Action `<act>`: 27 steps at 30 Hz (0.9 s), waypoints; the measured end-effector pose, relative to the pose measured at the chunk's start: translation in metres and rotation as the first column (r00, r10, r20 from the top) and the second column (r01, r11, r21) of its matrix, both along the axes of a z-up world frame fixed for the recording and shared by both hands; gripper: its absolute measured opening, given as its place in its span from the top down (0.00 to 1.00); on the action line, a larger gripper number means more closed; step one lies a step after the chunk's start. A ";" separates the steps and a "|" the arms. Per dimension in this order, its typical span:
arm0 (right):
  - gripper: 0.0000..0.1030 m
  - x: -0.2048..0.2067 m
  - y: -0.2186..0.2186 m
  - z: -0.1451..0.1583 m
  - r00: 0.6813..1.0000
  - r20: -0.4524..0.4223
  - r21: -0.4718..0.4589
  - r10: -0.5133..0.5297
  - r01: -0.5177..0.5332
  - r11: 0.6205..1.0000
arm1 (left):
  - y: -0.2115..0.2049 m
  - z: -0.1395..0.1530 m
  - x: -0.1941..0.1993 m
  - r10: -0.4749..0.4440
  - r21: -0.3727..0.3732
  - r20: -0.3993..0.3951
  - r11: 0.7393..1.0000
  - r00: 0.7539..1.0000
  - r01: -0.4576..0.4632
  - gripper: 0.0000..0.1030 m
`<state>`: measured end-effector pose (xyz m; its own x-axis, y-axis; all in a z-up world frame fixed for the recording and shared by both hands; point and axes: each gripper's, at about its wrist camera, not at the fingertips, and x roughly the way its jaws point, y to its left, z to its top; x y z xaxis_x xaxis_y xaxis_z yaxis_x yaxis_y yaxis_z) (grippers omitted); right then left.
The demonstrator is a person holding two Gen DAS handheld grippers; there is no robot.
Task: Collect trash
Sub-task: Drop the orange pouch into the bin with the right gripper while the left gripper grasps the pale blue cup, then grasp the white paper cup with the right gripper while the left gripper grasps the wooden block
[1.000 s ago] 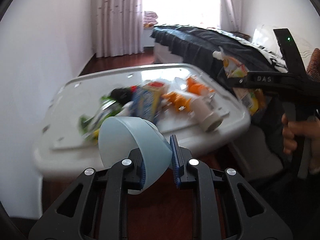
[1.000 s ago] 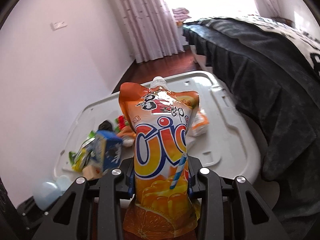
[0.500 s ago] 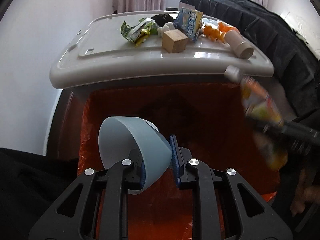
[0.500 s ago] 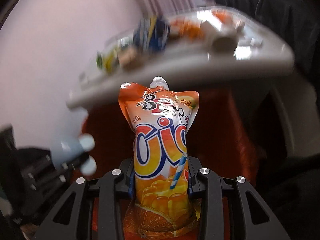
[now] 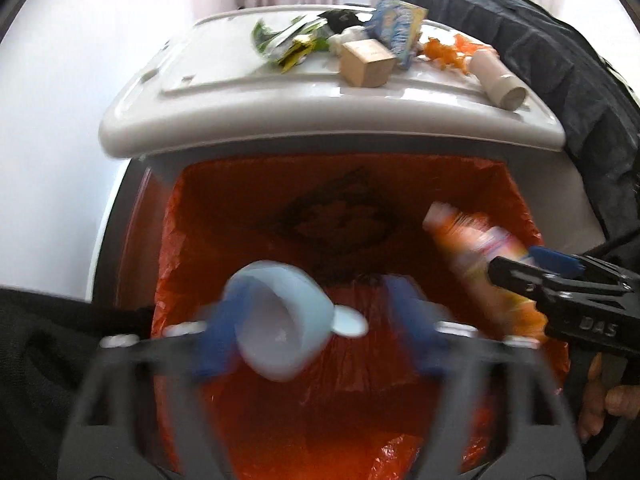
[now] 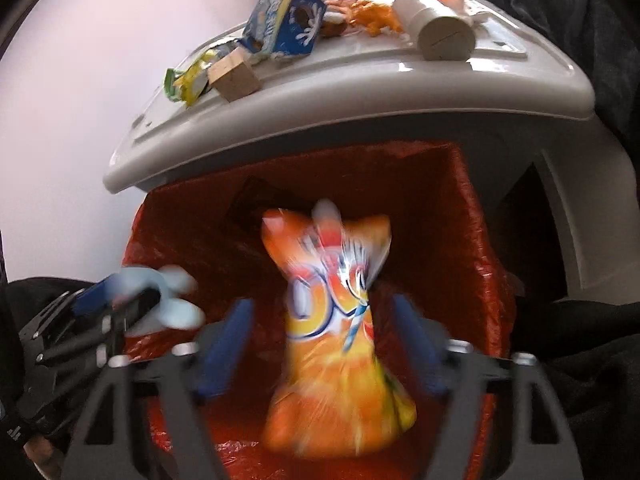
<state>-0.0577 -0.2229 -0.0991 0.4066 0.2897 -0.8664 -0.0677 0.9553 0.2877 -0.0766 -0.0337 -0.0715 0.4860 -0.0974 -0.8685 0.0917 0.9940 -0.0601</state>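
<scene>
Tools, two, jaws just sprung apart: left tool [image 5: 316, 320] frees one cup [image 5: 276, 324], right tool [image 6: 324, 340] one pouch [image 6: 336, 344].

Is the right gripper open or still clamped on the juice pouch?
Open: the right gripper has just been opening; its blue pads stand clear of the blurred juice pouch over the orange bin bag.

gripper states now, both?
Left gripper: jaws just opened, blue cup loose between them.
Right gripper: jaws just opened, orange pouch released.

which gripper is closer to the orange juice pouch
Right. The orange juice pouch sits between the right gripper's just-opened jaws, over the orange bin bag. The left gripper is off to its side, around the blue cup.
</scene>
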 end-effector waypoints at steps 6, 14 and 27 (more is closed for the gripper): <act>0.26 -0.002 -0.021 0.014 0.998 0.026 0.062 -0.059 0.057 0.996 | 0.004 0.003 -0.002 0.016 -0.014 0.003 1.000 1.000 -0.016 0.15; 0.27 0.073 -0.063 0.075 0.979 0.176 -0.022 -0.104 0.109 0.994 | 0.000 0.006 -0.001 0.002 -0.035 0.021 0.999 1.000 -0.001 0.15; 0.53 0.192 -0.048 0.031 0.996 0.077 -0.254 -0.055 0.073 0.964 | 0.000 -0.003 0.006 0.000 -0.026 0.014 1.000 1.000 0.001 0.15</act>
